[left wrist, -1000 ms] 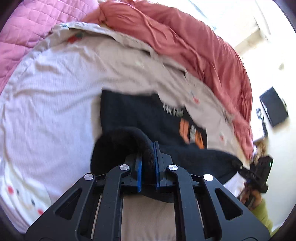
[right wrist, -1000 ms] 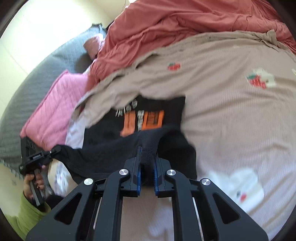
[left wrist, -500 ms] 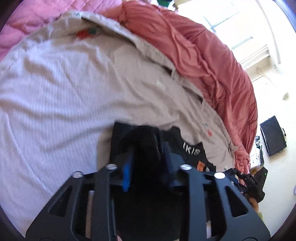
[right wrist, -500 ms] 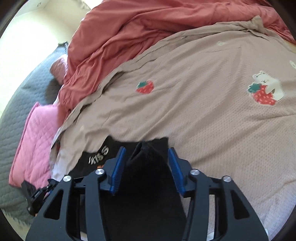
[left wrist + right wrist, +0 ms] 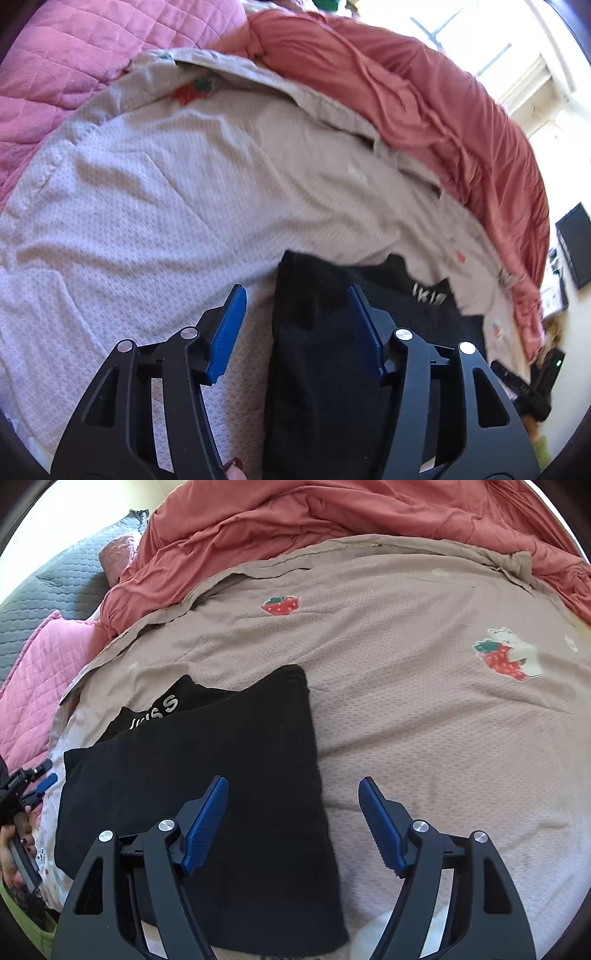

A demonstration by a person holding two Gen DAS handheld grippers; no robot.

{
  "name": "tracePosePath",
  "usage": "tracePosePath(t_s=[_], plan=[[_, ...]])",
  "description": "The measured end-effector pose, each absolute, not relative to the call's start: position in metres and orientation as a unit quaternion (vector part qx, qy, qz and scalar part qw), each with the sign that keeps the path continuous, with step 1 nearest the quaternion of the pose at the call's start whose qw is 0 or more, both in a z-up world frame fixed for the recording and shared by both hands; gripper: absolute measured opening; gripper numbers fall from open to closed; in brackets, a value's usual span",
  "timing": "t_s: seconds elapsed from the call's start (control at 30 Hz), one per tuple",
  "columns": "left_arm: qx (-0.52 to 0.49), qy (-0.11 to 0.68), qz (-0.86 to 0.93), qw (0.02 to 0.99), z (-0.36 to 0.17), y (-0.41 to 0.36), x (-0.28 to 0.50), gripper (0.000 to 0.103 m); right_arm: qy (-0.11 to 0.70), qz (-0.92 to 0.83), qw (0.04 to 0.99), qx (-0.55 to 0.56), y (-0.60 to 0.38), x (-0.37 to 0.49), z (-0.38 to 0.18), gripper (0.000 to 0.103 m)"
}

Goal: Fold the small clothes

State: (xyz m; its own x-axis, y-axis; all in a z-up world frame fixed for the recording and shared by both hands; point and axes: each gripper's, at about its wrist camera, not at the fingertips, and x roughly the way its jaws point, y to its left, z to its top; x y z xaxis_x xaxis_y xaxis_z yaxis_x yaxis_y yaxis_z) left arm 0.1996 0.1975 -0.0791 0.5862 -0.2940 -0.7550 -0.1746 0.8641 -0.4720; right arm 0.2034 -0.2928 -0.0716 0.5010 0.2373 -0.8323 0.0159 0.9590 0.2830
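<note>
A small black garment (image 5: 229,775) with white lettering lies folded over on the beige bedspread (image 5: 424,720). It also shows in the left wrist view (image 5: 321,350). My left gripper (image 5: 295,295) is open and empty, with the garment's near edge between its blue pads (image 5: 227,328). My right gripper (image 5: 291,790) is open and empty, just above the garment's right edge. The left gripper shows small at the left edge of the right wrist view (image 5: 31,779).
A salmon-red duvet (image 5: 332,528) is bunched along the far side of the bed. A pink quilted pillow (image 5: 92,48) lies to the left. A grey quilt (image 5: 59,579) lies beyond it. The beige spread has strawberry prints (image 5: 504,657).
Both grippers were shut on the black garment, carried its edge forward over itself, then opened and let it drop. The garment now lies folded flat.
</note>
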Motion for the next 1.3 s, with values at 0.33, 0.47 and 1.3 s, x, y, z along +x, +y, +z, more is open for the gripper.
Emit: tracePosePath(t_s=[0.33, 0.47, 1.3], plan=[[-0.163, 0.486, -0.052, 0.857, -0.101, 0.156, 0.209, 0.059, 0.501, 0.052, 0.858, 0.105, -0.277, 0.259, -0.082, 0.068], [-0.158, 0.478, -0.040, 0.863, -0.105, 0.157, 0.210, 0.017, 0.519, 0.056, 0.849, 0.089, -0.273, 0.270, -0.093, 0.026], [-0.105, 0.466, -0.025, 0.878, -0.105, 0.149, 0.228, 0.009, 0.506, -0.015, 0.861, 0.041, -0.276, 0.274, -0.107, 0.012]])
